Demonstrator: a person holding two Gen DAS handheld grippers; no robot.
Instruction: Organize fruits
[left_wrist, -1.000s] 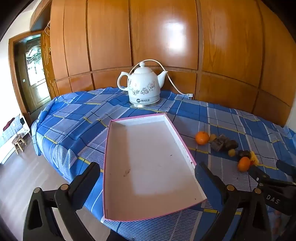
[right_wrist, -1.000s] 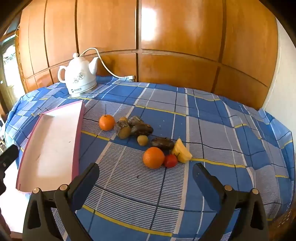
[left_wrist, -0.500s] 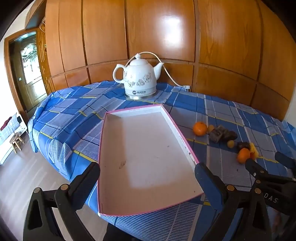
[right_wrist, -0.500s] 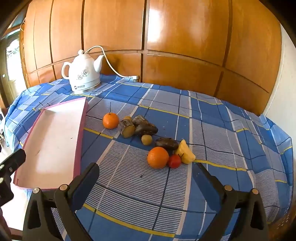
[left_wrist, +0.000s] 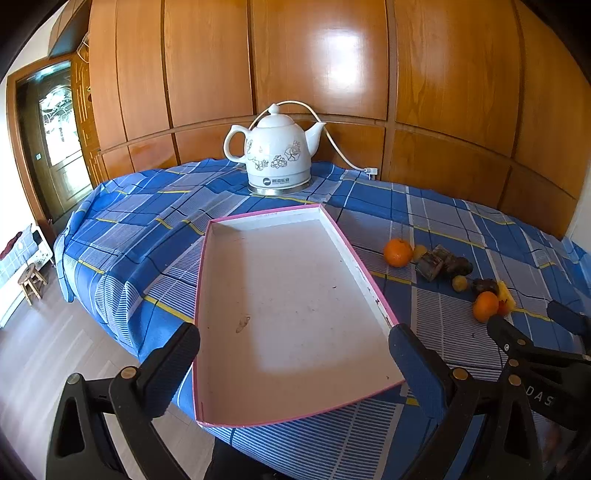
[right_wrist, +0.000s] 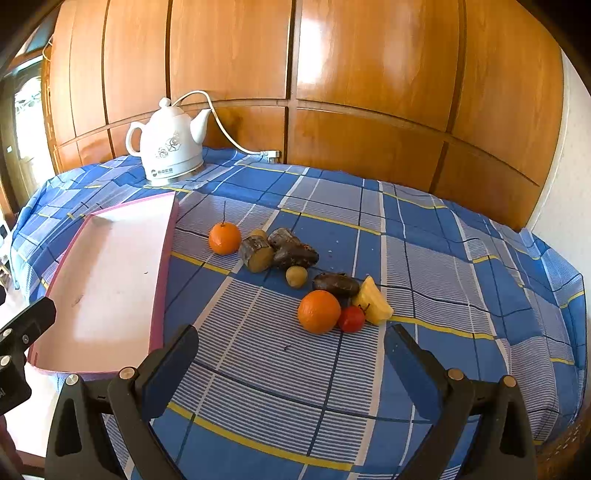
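Note:
An empty white tray with a pink rim (left_wrist: 207, 280) (right_wrist: 168, 258) lies on the blue checked cloth. Right of it sits a cluster of fruit: one orange (right_wrist: 224, 238) (left_wrist: 398, 252) near the tray, brown chunks (right_wrist: 280, 251), a small yellow-green fruit (right_wrist: 296, 276), a second orange (right_wrist: 318, 312) (left_wrist: 485, 306), a small red fruit (right_wrist: 351, 319) and a yellow wedge (right_wrist: 373, 301). My left gripper (left_wrist: 293, 347) hovers open over the tray's near end. My right gripper (right_wrist: 291, 343) is open and empty, just short of the second orange.
A white ceramic kettle (left_wrist: 276, 155) (right_wrist: 168, 147) with a cord stands at the back of the table against the wood-panelled wall. The table's left edge drops to the floor, where a small stool (left_wrist: 32, 282) stands. The left gripper's body (right_wrist: 22, 332) shows beside the tray.
Both views have shifted only slightly, the left one settling a little lower over the tray. Both grippers stay open and the fruit has not moved.

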